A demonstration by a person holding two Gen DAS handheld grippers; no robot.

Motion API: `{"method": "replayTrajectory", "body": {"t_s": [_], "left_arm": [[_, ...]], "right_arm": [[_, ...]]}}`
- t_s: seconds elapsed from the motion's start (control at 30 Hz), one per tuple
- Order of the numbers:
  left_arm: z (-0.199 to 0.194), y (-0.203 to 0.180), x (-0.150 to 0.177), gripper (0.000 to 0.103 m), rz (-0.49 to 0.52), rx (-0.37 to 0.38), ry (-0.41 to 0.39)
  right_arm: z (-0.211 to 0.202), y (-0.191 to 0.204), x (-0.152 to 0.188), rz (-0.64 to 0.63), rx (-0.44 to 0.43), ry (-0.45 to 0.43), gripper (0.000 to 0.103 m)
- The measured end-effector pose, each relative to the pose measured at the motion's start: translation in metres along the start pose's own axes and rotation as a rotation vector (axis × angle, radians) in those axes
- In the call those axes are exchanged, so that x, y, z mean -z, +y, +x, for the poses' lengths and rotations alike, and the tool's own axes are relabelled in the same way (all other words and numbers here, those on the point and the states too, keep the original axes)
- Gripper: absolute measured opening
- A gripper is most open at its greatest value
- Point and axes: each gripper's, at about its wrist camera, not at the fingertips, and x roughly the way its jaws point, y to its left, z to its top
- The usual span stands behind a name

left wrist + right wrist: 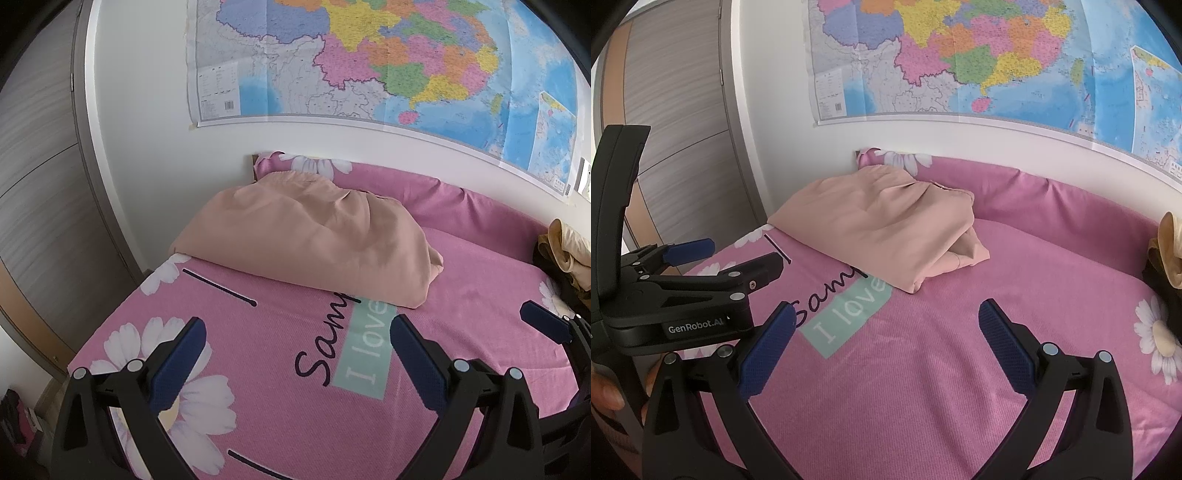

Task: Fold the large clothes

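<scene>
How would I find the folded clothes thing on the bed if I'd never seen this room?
Look under the big colourful wall map to the pink daisy-print bed. Near its far left end lies a plain peach-pink folded fabric garment, partly covering the printed lettering. It is the only plain, patternless bundle there, unlike the yellowish clothes heap at the right edge.

Bedsheet reads "I love", perhaps "Sam…"; left tongs "GenRobot.AI".

Black left gripper, white "GenRobot.AI" lettering at 9 o'clock; both grippers carry textured blue pads, silver rivets.
</scene>
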Motion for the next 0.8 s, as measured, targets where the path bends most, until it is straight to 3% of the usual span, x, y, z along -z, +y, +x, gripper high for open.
{"method": "replayTrajectory", "body": {"t_s": [0.8], "left_arm": [[0.0036,0.0046,0.0059,0.097,-0.012,-0.023,0.013]], "right_arm": [[-0.0027,-0.0049,-0.0016,0.019,0.008,-0.011,0.098]]}}
